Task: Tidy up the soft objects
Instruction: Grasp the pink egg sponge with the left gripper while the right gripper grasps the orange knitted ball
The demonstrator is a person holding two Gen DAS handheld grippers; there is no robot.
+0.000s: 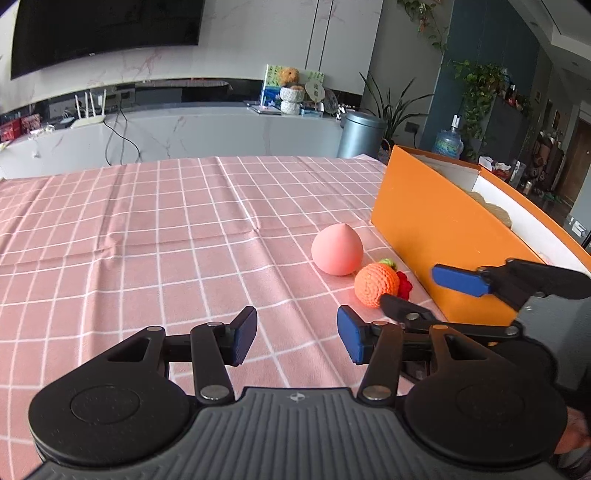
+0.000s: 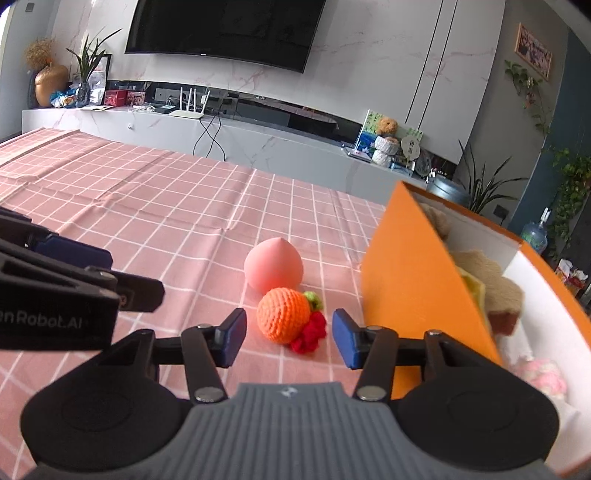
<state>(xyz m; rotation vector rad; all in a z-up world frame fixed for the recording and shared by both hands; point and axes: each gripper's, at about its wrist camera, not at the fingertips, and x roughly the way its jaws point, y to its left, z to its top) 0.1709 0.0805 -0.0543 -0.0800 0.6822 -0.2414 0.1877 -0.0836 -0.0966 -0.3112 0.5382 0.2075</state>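
Orange box flanks crocheted orange (peach apparently touching behind).

Marble wall, wall-mounted television, long grey sideboard, houseplants

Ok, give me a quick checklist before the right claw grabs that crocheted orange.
1. Right claw open, nothing held: ok.
2. Crocheted orange lined up between its fingers: ok, just ahead of the pads.
3. Red crochet piece clear of the grip: not ok, it touches the orange.
4. Pink peach out of the way: ok, behind the orange.
5. Left claw clear: ok, open over bare cloth.
6. Room in the orange box: cannot tell, plush toys already inside.
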